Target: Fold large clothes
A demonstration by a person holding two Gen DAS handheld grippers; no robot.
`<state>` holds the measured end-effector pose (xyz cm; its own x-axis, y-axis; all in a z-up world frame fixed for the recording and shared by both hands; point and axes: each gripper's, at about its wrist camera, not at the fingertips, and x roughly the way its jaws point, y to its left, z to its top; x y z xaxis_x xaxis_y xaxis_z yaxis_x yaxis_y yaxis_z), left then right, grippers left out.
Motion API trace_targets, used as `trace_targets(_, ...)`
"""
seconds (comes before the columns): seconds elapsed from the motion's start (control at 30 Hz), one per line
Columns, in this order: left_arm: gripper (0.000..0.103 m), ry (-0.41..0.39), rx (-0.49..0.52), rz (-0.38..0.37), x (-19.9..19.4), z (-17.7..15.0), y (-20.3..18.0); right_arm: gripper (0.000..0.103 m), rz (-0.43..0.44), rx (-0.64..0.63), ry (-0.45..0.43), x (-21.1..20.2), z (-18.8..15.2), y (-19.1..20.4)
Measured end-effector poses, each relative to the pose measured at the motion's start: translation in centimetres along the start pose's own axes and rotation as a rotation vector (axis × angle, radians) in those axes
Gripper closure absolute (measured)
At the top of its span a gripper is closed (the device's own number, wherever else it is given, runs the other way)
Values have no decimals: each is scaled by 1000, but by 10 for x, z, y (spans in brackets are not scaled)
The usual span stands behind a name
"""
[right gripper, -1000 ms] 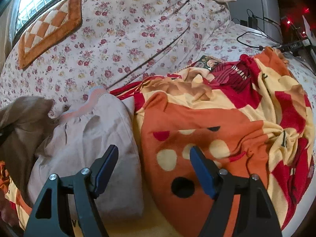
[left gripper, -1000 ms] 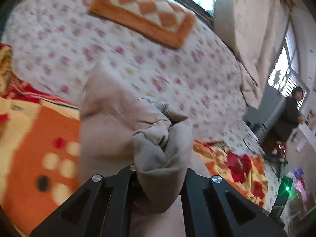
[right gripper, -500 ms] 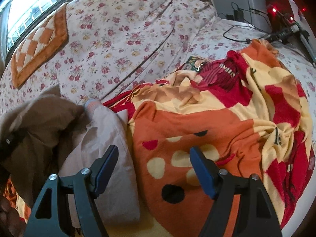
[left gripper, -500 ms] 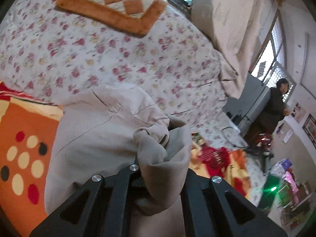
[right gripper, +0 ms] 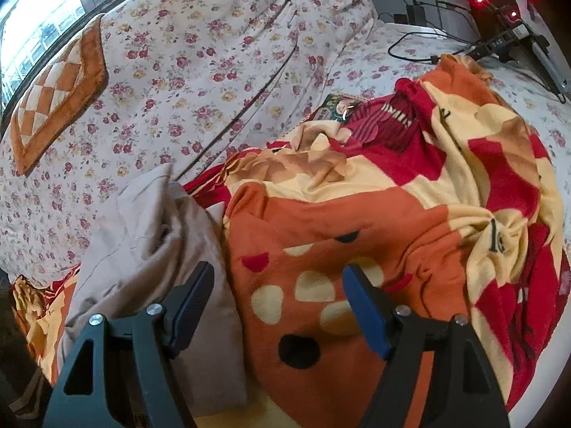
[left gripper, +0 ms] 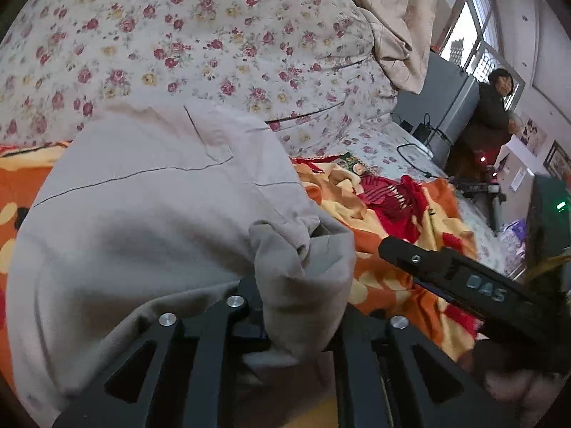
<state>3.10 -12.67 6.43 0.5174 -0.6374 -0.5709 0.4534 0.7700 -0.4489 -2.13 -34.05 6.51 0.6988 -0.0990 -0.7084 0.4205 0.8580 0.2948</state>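
- left gripper (left gripper: 299,306): its jaws are just starting to part, with a bunched fold of the beige cotton garment (left gripper: 150,192) between them and the pads apparently pressing on it.
- right gripper (right gripper: 278,306): jaws spread wide, nothing between them, poised over the orange, red and cream fleece blanket (right gripper: 357,221).
- the garment lies doubled over on that blanket, along its edge nearest the floral quilted bedspread (right gripper: 185,64).
- step in hand, as i judge it: laying the carried edge down to finish a fold.
- next move likely calls for letting go cleanly, then smoothing the top layer flat.
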Motion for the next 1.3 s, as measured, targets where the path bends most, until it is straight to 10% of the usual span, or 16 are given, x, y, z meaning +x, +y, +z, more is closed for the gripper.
trace_targets(0.13, 73, 9, -4, -71, -32, -4, 1, 26, -14, -4, -54, -10, 3, 0)
trace_targets(0.3, 72, -21, 22, -166, -86, -15, 8, 26, 81, -95, -159, -34, 7, 17)
trace_targets(0.5, 70, -155, -100, 141, -131, -4, 82, 27, 287, -359, -288, -67, -13, 71)
trace_targets(0.57, 75, -155, -204, 153, -125, 2, 109, 58, 366, -517, -308, -78, -24, 104)
trace_targets(0.7, 89, -47, -156, 106, -92, -6, 102, 81, 269, -681, -121, -51, -36, 143)
trace_targets(0.87, 90, 58, -49, 108, -67, -43, 83, 91, 63, -481, 221, 44, -60, 73)
trace_targets(1.07, 90, 38, -48, 126, -72, -46, 81, 90, 77, -442, 191, 27, -53, 74)
trace_targets(1.3, 90, 32, -39, 125, -71, -42, 78, 90, 129, -471, -74, -39, -18, 105)
